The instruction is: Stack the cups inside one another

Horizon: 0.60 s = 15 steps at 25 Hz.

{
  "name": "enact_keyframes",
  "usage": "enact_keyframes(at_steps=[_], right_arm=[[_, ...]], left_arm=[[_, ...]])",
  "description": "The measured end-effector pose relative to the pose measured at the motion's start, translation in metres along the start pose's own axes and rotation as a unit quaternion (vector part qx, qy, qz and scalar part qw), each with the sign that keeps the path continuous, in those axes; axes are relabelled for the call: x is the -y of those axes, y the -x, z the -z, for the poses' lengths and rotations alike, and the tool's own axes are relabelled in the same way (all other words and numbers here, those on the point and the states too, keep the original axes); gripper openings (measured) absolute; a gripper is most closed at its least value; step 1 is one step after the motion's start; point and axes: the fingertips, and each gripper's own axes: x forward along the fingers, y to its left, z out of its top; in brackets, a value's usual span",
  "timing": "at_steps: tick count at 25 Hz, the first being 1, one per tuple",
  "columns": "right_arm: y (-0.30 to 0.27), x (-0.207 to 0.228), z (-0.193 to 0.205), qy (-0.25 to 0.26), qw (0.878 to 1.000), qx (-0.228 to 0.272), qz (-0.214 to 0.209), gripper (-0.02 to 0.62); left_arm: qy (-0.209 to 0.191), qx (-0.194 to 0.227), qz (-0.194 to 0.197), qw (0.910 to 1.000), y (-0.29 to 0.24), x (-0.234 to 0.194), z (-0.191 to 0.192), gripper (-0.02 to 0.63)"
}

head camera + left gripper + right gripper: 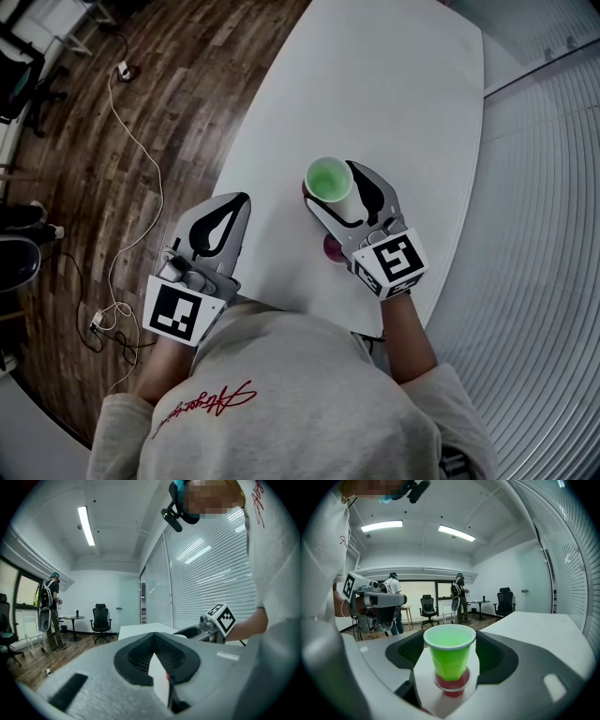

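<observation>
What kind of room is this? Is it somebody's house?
Most likely an office or meeting room, not a house. There are black swivel chairs, long strip lights on the ceiling, a big white table and a wall of slatted blinds.

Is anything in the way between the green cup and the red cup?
Nothing that shows. The right gripper holds the green cup straight over the red cup, its bottom inside the red rim.

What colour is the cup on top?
The top cup is green; the right gripper view shows it best.
</observation>
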Motion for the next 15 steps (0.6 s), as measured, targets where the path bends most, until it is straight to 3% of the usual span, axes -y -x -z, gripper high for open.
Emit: enact_keyframes(at_steps=[6, 11, 15], right_arm=[[-0.001, -0.008, 0.002, 0.021, 0.997, -0.006, -0.070, 0.344], [-0.001, -0.005, 0.003, -0.008, 0.994, 0.010, -0.104, 0.344], [0.001, -0.010, 0.002, 0.005, 0.988, 0.022, -0.152, 0.344]], left_arm=[[-0.001, -0.003, -0.003, 1.0000, 0.002, -0.002, 0.005, -0.006], [-0.004, -0.007, -0.005, 1.0000, 0.002, -0.003, 0.007, -0.006], [-0.004, -0.008, -0.006, 0.9999, 0.000, -0.002, 0.007, -0.006]])
